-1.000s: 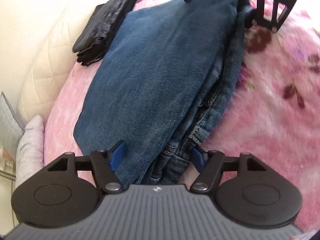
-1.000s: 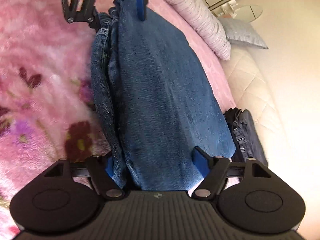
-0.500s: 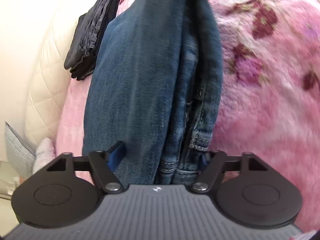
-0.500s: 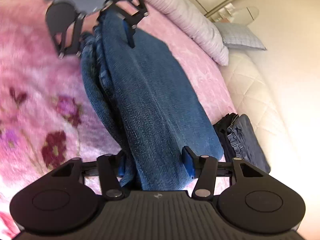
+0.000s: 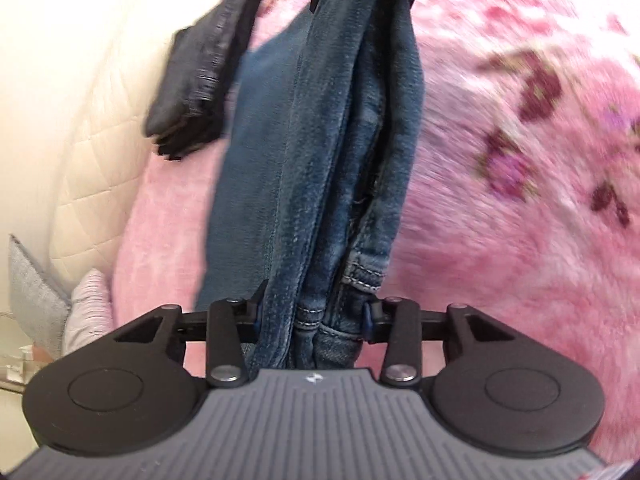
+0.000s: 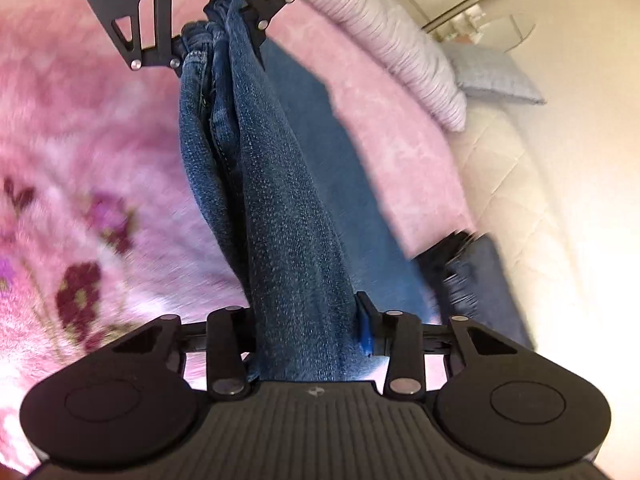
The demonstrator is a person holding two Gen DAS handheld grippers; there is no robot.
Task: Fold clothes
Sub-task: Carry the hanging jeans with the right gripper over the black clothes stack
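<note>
Only one mark readable: small white logo at 12 o'clock on each ribbed grey gripper body; no words legible anywhere.

Folded blue jeans (image 5: 320, 168), coarse denim with pale stitched hems, bunched into thick vertical pleats, stretched between both tools and raised off fluffy pink blanket (image 5: 500, 240) printed with dark red flowers.

Left gripper (image 5: 312, 316) at 6 o'clock in left view, jaws closing, blue pads pressing hem end of jeans. Right gripper (image 6: 306, 334) at 6 o'clock in right view, jaws closing, blue pad against other end of same denim bundle. Each tool visible at 12 o'clock in other's view, clamped on cloth.

Dark folded garment (image 5: 200, 88) at 10 o'clock on blanket edge, beside quilted cream headboard (image 5: 80, 120). Striped pillow (image 6: 400, 44) and grey woven cushion (image 6: 492, 76) at 1 o'clock in right view.
</note>
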